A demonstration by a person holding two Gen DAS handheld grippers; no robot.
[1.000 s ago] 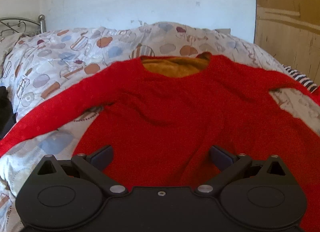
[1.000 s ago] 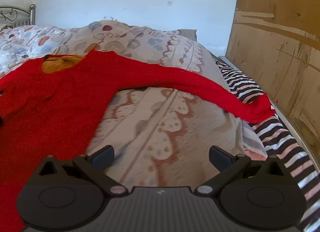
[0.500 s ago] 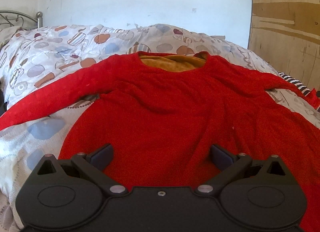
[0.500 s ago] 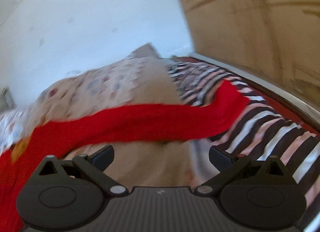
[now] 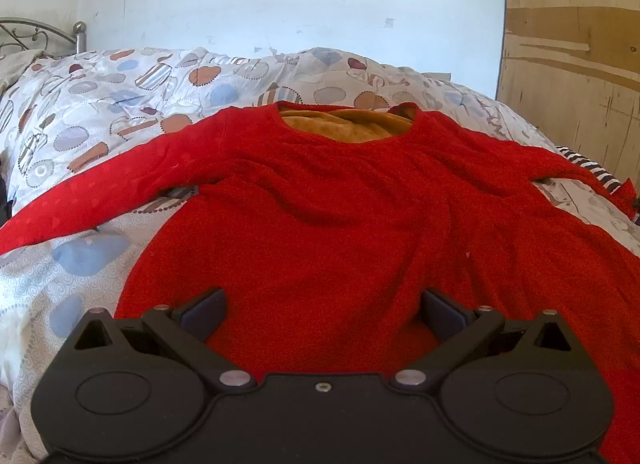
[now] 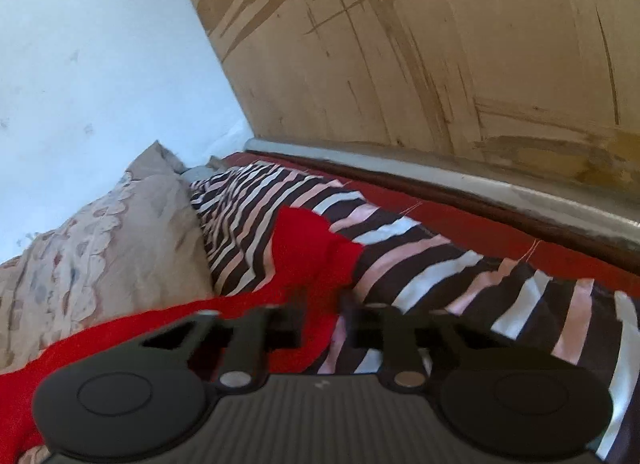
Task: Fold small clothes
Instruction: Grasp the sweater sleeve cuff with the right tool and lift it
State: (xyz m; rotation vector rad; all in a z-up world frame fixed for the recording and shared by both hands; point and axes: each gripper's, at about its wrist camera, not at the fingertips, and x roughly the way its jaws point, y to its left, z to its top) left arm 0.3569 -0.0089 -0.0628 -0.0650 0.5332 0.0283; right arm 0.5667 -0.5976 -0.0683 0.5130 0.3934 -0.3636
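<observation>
Our left hand-held gripper (image 5: 322, 306) hangs released, its two dark pads spread wide and touching nothing, over the lower body of the red sweater (image 5: 320, 232). The sweater lies flat and face up on the bed's patterned quilt (image 5: 80, 112), its neckline at twelve o'clock showing a mustard-yellow lining (image 5: 348, 126). The knit is fuzzy and softly rumpled, with shallow folds running across the chest. One sleeve stretches toward nine o'clock and off the edge of the view; the other runs toward three o'clock.

Our right hand-held gripper (image 6: 322, 322) has clenched, its blurred fingers drawn close together at the cuff end of that sleeve (image 6: 308, 248); whether the pads actually pinch the cloth we cannot tell. The sleeve end lies on a striped sheet (image 6: 440, 264) at the bed's edge, with a wooden panel (image 6: 440, 64) beyond at one o'clock.
</observation>
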